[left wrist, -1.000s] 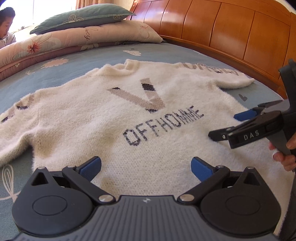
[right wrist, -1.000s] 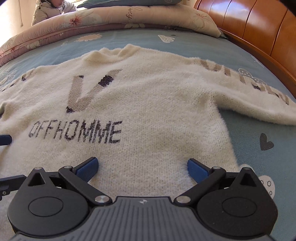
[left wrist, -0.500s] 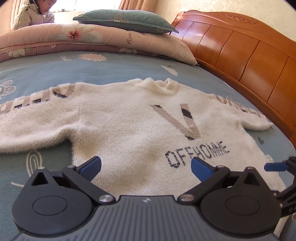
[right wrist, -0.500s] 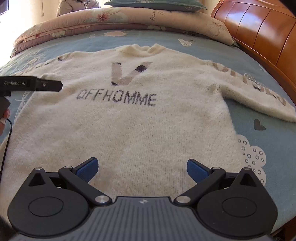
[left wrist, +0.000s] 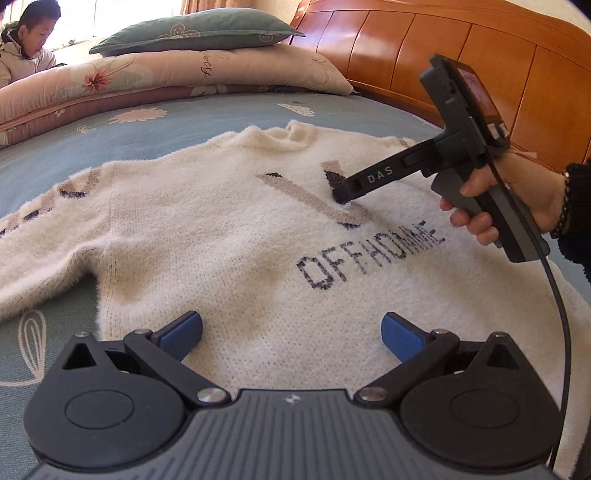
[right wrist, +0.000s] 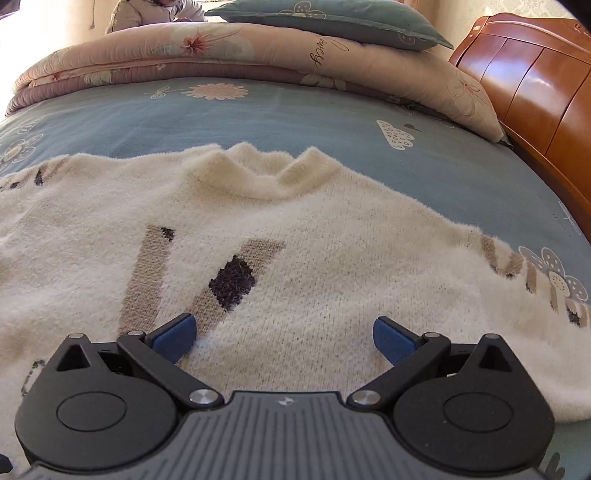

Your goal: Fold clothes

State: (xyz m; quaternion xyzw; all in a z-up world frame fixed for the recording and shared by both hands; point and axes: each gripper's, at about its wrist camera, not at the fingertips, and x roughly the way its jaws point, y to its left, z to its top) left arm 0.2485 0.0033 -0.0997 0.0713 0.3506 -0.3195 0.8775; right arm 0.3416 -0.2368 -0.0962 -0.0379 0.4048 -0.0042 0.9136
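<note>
A cream fuzzy sweater [left wrist: 221, 229] with a "V" and "OFFHOMME" on its chest lies flat, face up, sleeves spread, on the blue bedsheet [left wrist: 155, 125]. My left gripper [left wrist: 291, 334] hovers open over the lower hem area, nothing between its blue pads. In the right wrist view the sweater [right wrist: 332, 258] fills the frame, its collar [right wrist: 258, 173] ahead. My right gripper [right wrist: 283, 338] is open low over the chest at the "V"; the left wrist view shows it held by a hand [left wrist: 517, 192], its tip touching the knit.
A rolled floral quilt [right wrist: 258, 48] and a green pillow [right wrist: 332, 18] lie along the far side of the bed. The wooden headboard [left wrist: 461, 62] runs along the right. A person in a pale jacket [left wrist: 22, 51] sits beyond the quilt.
The right gripper moved forward from the hem up to the chest "V", near the collar. The left gripper shifted slightly and stays open over the lower sweater.
</note>
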